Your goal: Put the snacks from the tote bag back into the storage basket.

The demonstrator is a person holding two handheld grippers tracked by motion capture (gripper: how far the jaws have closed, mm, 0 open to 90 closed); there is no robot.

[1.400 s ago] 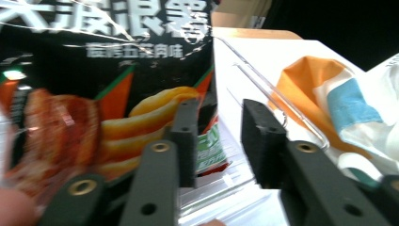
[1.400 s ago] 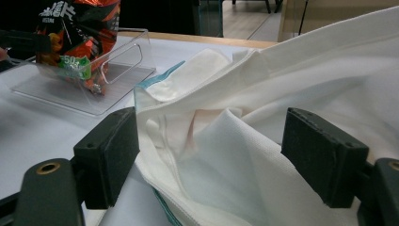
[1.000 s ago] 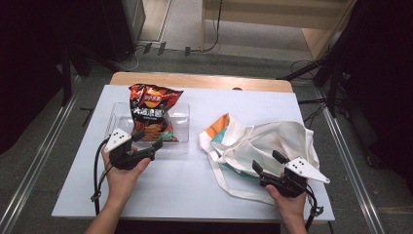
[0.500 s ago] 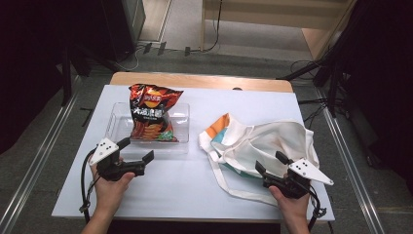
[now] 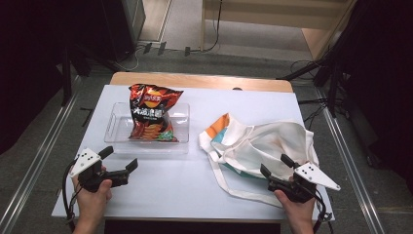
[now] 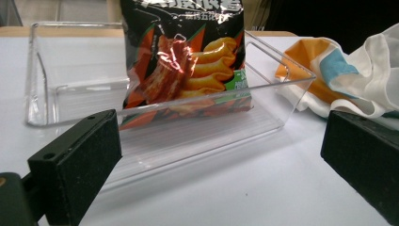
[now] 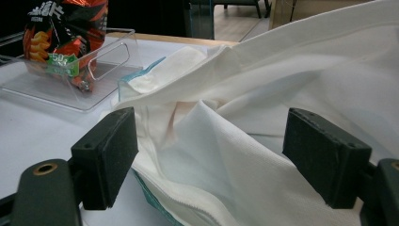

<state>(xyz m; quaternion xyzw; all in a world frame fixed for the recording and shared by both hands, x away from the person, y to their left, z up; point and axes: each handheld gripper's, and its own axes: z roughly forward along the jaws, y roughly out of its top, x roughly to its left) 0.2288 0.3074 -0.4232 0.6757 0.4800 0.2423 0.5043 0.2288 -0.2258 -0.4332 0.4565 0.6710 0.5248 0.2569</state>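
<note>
Pulled back off the clear tray (image 5: 117, 127) toward the near table (image 5: 195, 190) edge: left gripper (image 5: 120, 165), jaws just opened wide, empty. Tote bag (image 5: 263, 144) sprawled right of tray, long axis left-right. Chips bag (image 5: 152, 113) upright in tray, top pointing away. Right gripper (image 5: 277, 168) gaping around tote fabric, not pinching.

White tabletop (image 5: 185, 180) on a wooden table (image 5: 195, 80) — grey floor beyond, black cables (image 5: 214, 29), dark stands at both sides.

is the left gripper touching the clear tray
Apart. In the high view the left gripper sits short of the clear tray, with bare white table between them; its jaws stand open and empty.
</note>
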